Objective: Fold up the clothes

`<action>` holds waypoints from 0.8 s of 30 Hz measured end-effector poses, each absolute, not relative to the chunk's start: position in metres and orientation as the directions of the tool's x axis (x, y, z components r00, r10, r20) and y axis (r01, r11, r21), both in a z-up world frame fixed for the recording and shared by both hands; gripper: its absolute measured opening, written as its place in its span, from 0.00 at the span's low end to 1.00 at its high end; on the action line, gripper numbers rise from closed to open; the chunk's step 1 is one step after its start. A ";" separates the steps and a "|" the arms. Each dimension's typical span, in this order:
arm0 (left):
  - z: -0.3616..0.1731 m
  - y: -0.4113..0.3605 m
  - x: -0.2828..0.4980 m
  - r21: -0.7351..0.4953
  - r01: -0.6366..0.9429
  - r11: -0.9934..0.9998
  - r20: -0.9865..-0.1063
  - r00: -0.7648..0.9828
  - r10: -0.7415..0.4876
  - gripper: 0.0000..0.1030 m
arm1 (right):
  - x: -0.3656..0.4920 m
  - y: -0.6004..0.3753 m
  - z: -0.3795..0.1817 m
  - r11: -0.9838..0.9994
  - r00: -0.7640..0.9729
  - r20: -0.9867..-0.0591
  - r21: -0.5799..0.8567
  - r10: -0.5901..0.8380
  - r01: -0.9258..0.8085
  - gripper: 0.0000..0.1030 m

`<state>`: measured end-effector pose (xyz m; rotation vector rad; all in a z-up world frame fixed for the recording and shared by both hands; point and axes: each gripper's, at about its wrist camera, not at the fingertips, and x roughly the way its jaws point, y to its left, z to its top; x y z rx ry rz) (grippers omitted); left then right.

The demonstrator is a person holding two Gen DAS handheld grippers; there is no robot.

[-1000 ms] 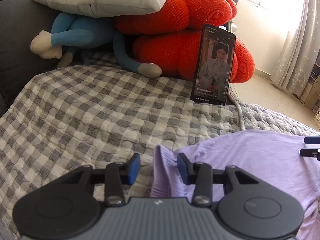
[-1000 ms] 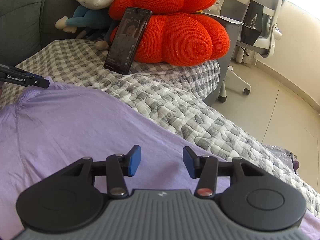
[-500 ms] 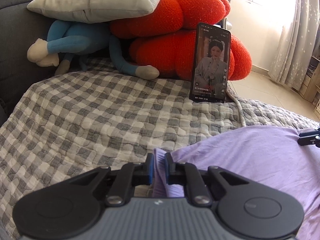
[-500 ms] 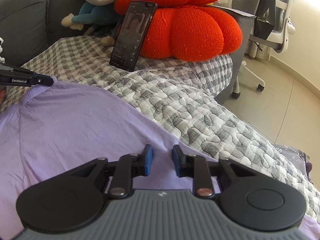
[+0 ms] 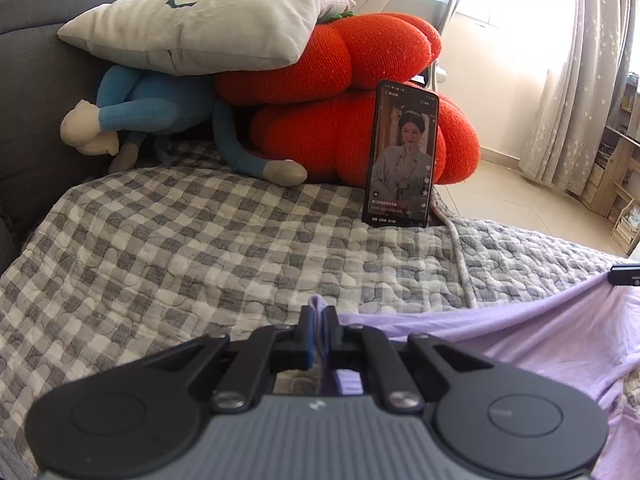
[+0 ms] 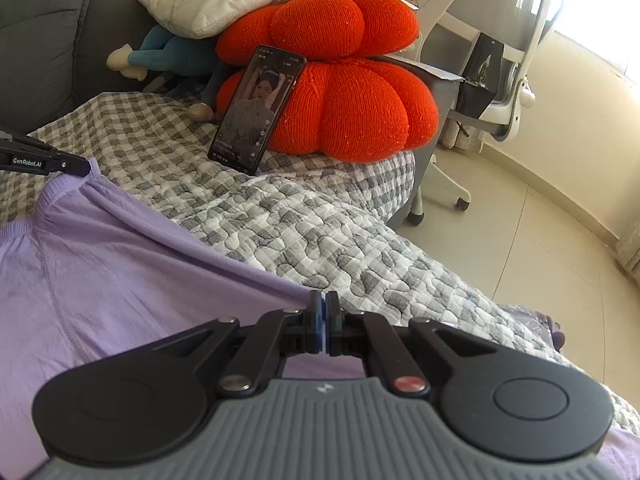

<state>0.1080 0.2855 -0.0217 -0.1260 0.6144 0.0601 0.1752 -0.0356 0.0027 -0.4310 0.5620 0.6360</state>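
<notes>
Lilac cloth, a soft garment point(image 6: 120, 272), lies on the grey checked quilt point(image 5: 180, 248) that covers the sofa. We see the left hand-held gripper point(image 5: 319, 332) pressed together on a small fold at one edge of the garment, and the cloth stands up a little between its blue pads. The right hand-held gripper point(image 6: 321, 320) is also pressed together, pinching the opposite edge, so the fabric stretches between the two. In the right wrist view the tip of the left one touches the garment near what may be its collar, though we cannot be sure. Behind, a phone point(image 5: 400, 156) leans upright against an orange knitted cushion point(image 6: 352, 108), with a pale pillow point(image 5: 208, 24) and a blue plush toy point(image 5: 160, 112) beside it.
</notes>
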 end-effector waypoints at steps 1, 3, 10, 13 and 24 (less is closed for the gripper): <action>-0.019 0.285 0.105 -0.102 -0.088 0.991 -0.572 0.820 0.014 0.04 | 0.169 -0.036 0.007 0.730 0.680 -0.598 -0.219 0.424 -0.647 0.02; -0.014 0.283 0.099 -0.105 -0.076 0.992 -0.561 0.828 0.004 0.04 | 0.153 -0.035 0.015 0.735 0.708 -0.574 -0.251 0.411 -0.630 0.02; 0.002 0.279 0.078 -0.112 -0.047 0.993 -0.534 0.845 -0.020 0.04 | 0.106 -0.038 0.041 0.749 0.776 -0.498 -0.321 0.387 -0.579 0.02; 0.007 0.278 0.068 -0.119 -0.040 0.992 -0.526 0.850 -0.028 0.04 | 0.086 -0.040 0.045 0.747 0.791 -0.484 -0.348 0.374 -0.567 0.02; 0.005 0.277 0.025 -0.130 -0.047 0.990 -0.512 0.859 -0.026 0.04 | 0.023 -0.045 0.044 0.713 0.775 -0.508 -0.375 0.376 -0.592 0.02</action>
